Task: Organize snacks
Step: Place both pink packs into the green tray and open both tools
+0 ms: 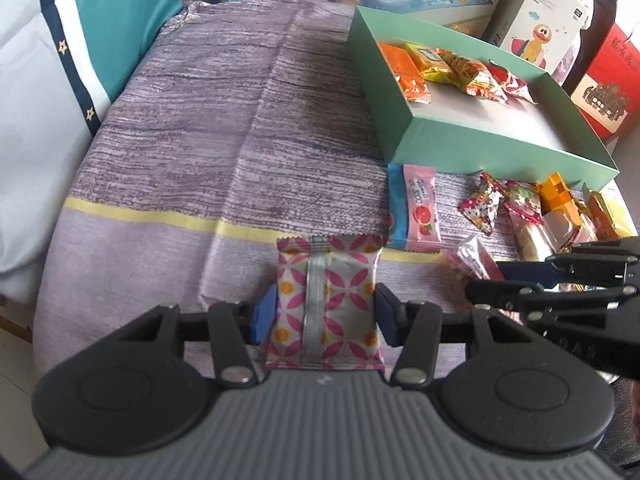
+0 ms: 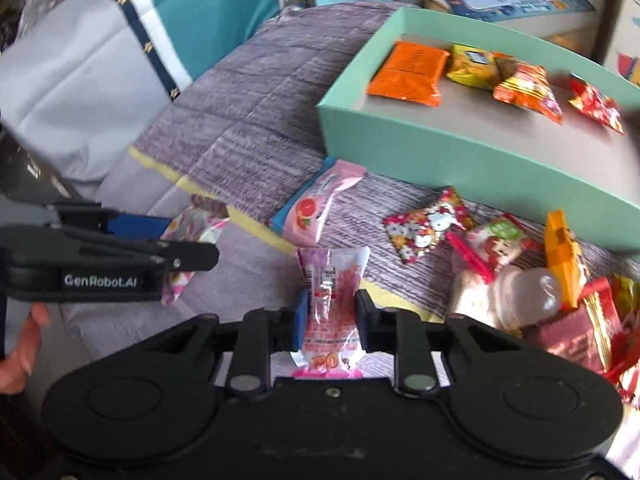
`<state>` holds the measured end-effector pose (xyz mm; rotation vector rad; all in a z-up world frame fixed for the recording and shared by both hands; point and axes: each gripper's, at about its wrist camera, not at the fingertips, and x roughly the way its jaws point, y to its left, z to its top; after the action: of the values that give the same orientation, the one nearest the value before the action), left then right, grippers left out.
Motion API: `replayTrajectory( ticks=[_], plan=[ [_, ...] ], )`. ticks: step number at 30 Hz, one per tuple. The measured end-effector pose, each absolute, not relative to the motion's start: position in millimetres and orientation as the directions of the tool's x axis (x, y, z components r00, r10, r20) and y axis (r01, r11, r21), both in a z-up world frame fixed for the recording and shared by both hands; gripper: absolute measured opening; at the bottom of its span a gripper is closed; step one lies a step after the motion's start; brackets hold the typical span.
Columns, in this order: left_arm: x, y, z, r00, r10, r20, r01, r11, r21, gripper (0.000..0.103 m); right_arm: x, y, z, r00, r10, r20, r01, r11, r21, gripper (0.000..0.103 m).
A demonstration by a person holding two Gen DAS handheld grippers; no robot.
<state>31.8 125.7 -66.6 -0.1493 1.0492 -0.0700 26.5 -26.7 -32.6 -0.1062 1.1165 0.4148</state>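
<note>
My left gripper (image 1: 325, 312) is shut on a white snack packet with pink petal pattern (image 1: 325, 304), held above the purple cloth. It also shows in the right wrist view (image 2: 184, 248) at the left. My right gripper (image 2: 331, 320) is shut on a small pink packet (image 2: 331, 304); the same packet shows in the left wrist view (image 1: 472, 258). A mint-green box (image 1: 440, 136) (image 2: 440, 148) at the right back holds several snacks, orange (image 2: 408, 72), yellow (image 2: 472, 66) and red (image 2: 596, 104). A pile of loose snacks (image 2: 520, 280) lies in front of it.
A pink-and-blue grapefruit packet (image 1: 418, 208) (image 2: 320, 204) lies against the box's near corner. A teal-and-white cushion (image 1: 48, 60) is at the left. Toy boxes (image 1: 540, 20) stand behind the green box. A purple cloth (image 1: 224, 140) covers the surface.
</note>
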Motion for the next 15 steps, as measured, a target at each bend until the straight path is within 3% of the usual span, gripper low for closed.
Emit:
replayTrajectory(
  ticks=[15],
  plan=[
    [93, 73, 16, 0.624, -0.187, -0.759, 0.13, 0.982, -0.134, 0.051, 92, -106, 38, 0.54, 0.36, -0.761, -0.15, 0.93, 0.334, 0.024]
  ],
)
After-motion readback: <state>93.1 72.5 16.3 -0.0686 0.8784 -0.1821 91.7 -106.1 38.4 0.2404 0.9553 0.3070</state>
